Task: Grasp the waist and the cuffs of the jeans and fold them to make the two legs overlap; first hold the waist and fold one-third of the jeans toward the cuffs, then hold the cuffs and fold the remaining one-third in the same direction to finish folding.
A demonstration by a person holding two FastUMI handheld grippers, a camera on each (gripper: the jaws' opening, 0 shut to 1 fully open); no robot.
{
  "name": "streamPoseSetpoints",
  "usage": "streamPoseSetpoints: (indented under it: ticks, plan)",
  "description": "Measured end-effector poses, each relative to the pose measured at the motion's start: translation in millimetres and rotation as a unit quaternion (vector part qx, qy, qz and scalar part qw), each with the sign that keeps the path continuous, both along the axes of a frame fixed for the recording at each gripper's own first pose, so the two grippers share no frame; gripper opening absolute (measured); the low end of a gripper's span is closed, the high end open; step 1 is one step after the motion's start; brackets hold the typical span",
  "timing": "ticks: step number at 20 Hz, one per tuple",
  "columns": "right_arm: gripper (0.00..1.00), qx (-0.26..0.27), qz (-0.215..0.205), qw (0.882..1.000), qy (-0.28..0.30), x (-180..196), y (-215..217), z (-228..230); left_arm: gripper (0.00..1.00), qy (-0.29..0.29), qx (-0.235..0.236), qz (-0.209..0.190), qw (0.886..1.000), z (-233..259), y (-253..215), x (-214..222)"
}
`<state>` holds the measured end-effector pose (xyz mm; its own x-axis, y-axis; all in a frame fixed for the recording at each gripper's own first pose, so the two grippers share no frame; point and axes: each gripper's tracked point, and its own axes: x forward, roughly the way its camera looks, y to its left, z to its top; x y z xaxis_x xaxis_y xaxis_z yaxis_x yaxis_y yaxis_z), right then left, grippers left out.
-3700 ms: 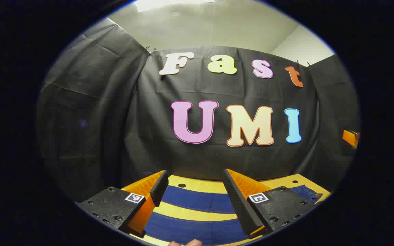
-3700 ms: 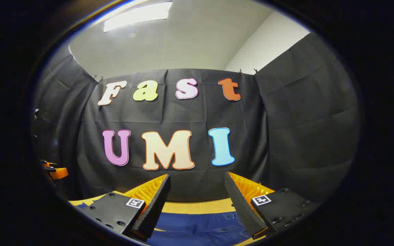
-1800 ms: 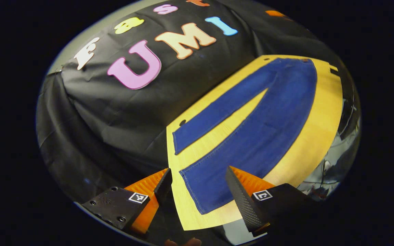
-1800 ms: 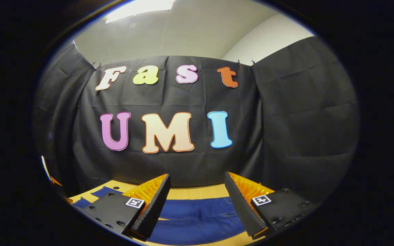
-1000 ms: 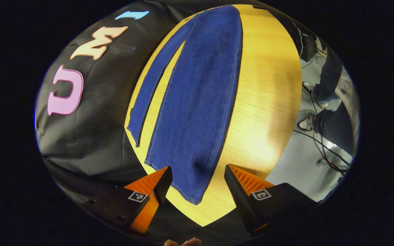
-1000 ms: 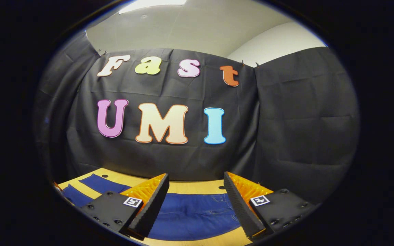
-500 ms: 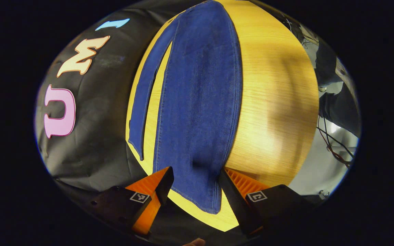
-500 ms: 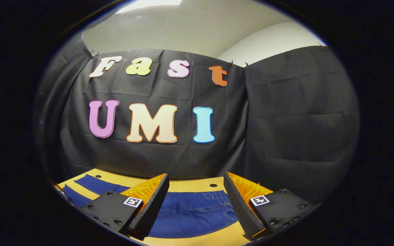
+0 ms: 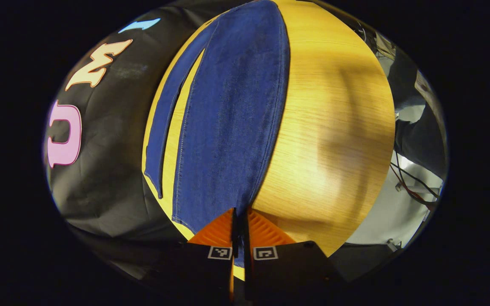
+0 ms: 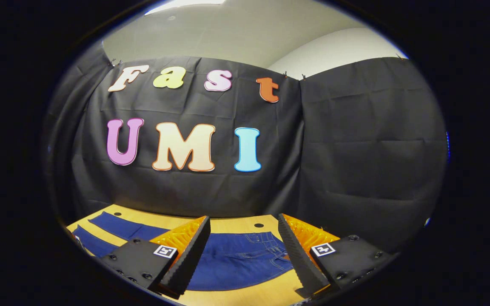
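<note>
Since half a second ago, my left claw (image 9: 240, 221) has gone from spread wide on either side of the near cuff to pinched tight on that cuff, both fingers pressing the denim hem at the counter's corner. From that grip the jeans (image 9: 228, 110) run away from me, flat on the wooden counter (image 9: 334, 127), the two legs side by side with a thin strip of wood between them. Beyond the counter's far edge is grey floor with cables (image 9: 411, 187). My right claw (image 10: 241, 246) hangs wide apart above the waist end of the jeans (image 10: 236, 259), touching nothing, with the pockets showing between its fingers and the legs stretching off to the left.
</note>
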<state>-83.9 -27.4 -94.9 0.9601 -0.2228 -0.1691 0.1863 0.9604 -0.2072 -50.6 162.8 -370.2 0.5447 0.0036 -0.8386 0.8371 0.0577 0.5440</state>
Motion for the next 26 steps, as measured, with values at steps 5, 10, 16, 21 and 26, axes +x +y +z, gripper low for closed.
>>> streamPoseSetpoints:
  ticks: [5, 10, 16, 21, 26]
  plan:
    - [1.00, -0.126, 0.054, 0.988, 0.069, 7.2, -32.8, -36.4, 0.01, -0.009, -0.005, 0.018, 1.000, -1.3, 0.2, 0.0]
    - [0.99, -0.231, 0.130, 0.948, 0.173, 11.2, -67.3, -118.8, 0.01, -0.006, 0.010, 0.026, 1.000, -1.1, 1.7, 0.3]
    - [0.99, -0.312, 0.179, 0.889, 0.284, 0.2, -128.6, -215.4, 0.01, 0.007, 0.024, 0.045, 0.999, -2.8, 2.0, 0.5]
    - [0.99, -0.383, 0.261, 0.810, 0.359, -5.9, -148.3, -283.1, 0.01, 0.008, 0.038, 0.061, 0.997, -1.5, 3.7, -0.6]
    - [0.96, -0.404, 0.307, 0.771, 0.385, 5.7, -151.6, -316.5, 0.01, 0.010, 0.042, 0.079, 0.996, -1.8, 4.9, -1.0]
